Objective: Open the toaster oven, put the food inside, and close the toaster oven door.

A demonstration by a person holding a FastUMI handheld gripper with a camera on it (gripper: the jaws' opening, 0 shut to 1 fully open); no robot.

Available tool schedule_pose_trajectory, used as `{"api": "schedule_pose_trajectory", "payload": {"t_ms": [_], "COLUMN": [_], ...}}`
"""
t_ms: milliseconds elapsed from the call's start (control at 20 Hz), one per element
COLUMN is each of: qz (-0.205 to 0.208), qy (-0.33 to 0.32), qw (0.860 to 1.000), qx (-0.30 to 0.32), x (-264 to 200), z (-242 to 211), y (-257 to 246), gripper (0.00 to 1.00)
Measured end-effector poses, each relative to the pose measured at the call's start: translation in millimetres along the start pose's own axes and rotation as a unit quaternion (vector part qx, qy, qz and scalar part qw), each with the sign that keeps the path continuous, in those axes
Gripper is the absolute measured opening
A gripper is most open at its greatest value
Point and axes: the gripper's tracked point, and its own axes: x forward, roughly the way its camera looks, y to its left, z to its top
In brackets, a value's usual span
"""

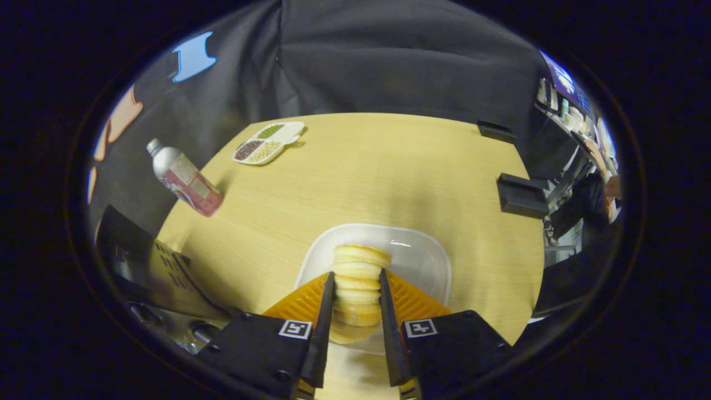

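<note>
A pale, ridged stack of food (pixel 362 255) lies on a white plate (pixel 422 255) on the wooden table. My gripper (pixel 356 273) has its two fingers pressed against the stack's left and right sides, so it is shut on the food. The far end of the food sticks out beyond the fingertips. The toaster oven (pixel 161 266) stands close by on the left of the fingers, with its dark body, vent slots and a shiny metal part showing. Whether its door is open I cannot tell.
A silver and red bottle (pixel 183 178) stands at the table's left edge. A white divided dish of beans (pixel 269 143) sits at the far left corner. Two black blocks (pixel 522 195) (pixel 496 130) sit along the right edge. A person (pixel 605 186) is beyond the booth at the right.
</note>
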Motion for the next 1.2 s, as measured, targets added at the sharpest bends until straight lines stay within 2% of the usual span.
{"api": "schedule_pose_trajectory", "payload": {"t_ms": [250,650,800,1000,1150,1200], "qz": [0.055,0.162,0.207,0.271,0.333,0.342], "qy": [-0.023,-0.022,-0.007,0.027,0.055,0.064], "qw": [0.998,0.984,0.975,0.961,0.941,0.937], "qx": [-0.03,-0.066,-0.076,-0.055,-0.026,-0.021], "x": [-39.2,-124.9,-152.0,-181.6,-199.7,-195.1], "z": [-5.1,-58.1,-89.6,-126.1,-143.7,-150.4], "y": [16.1,56.1,78.7,121.7,158.4,167.7], "gripper": [0.46,0.46,0.46,0.46,0.44,0.43]}}
